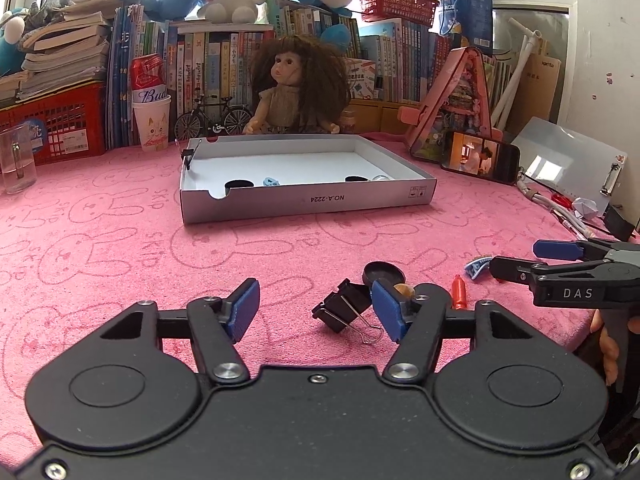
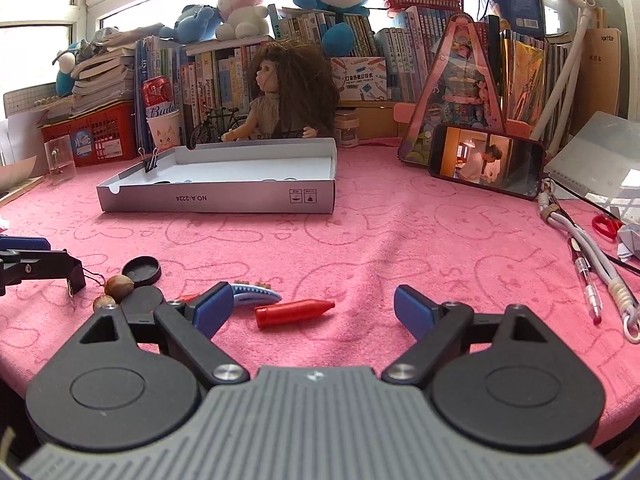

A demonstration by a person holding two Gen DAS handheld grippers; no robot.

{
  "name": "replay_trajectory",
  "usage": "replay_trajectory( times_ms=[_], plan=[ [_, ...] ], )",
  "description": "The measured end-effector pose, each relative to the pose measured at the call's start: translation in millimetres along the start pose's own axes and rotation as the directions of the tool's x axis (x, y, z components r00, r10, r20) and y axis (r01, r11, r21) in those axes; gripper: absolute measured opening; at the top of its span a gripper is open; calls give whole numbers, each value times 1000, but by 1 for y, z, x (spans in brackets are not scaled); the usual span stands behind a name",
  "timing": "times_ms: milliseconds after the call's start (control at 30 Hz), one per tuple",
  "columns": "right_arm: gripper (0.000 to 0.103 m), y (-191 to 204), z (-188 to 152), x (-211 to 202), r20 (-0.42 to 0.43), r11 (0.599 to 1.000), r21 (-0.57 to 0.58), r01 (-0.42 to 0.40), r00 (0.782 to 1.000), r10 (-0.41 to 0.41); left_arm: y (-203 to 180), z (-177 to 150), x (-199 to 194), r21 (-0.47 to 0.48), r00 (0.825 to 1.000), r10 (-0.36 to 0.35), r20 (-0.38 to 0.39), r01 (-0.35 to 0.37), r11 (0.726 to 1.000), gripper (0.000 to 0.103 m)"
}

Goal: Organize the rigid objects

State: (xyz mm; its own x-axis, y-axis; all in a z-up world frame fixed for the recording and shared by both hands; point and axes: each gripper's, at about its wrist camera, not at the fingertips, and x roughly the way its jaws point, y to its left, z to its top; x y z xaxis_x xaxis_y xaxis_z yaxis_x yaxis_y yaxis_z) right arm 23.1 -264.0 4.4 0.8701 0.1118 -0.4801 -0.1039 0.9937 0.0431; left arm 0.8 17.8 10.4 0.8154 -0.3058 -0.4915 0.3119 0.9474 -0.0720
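Note:
A shallow white box sits mid-table on the pink cloth, with a few small items inside and a binder clip on its left rim. My left gripper is open and empty just above the cloth; a black binder clip lies between its fingers, close to the right one. A black round lid, a nut, a red crayon and a blue hair clip lie beyond. My right gripper is open and empty over the red crayon, with the hair clip, lids and nuts to its left.
A doll, books, a can in a paper cup, a red basket and plush toys line the back. A glass cup stands far left. A phone, cables, a pen and red scissors lie at right.

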Motion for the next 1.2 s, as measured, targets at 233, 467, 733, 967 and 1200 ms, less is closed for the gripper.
replay_trajectory(
  times_ms=[233, 467, 733, 967, 1200],
  plan=[
    [93, 1, -5, -2, 11, 1000, -4, -1, 1000, 1, -6, -1, 7, -13, 1000, -15, -18, 15, 1000, 55],
    [93, 6, -8, 0, 4, 1000, -20, -13, 1000, 13, -3, -5, 17, -70, 998, -16, -54, 12, 997, 40],
    [93, 7, -9, 0, 13, 1000, -21, 6, 1000, -6, 7, -3, 13, -61, 999, 25, -39, -27, 998, 30],
    [93, 6, -10, 1, 16, 1000, -19, 14, 1000, -13, 20, -5, 7, -63, 996, 78, -36, -80, 995, 35],
    [93, 9, -13, 1, 27, 1000, -19, 24, 999, -23, 22, -9, 1, -70, 995, 94, -28, -95, 993, 36]
  ],
)
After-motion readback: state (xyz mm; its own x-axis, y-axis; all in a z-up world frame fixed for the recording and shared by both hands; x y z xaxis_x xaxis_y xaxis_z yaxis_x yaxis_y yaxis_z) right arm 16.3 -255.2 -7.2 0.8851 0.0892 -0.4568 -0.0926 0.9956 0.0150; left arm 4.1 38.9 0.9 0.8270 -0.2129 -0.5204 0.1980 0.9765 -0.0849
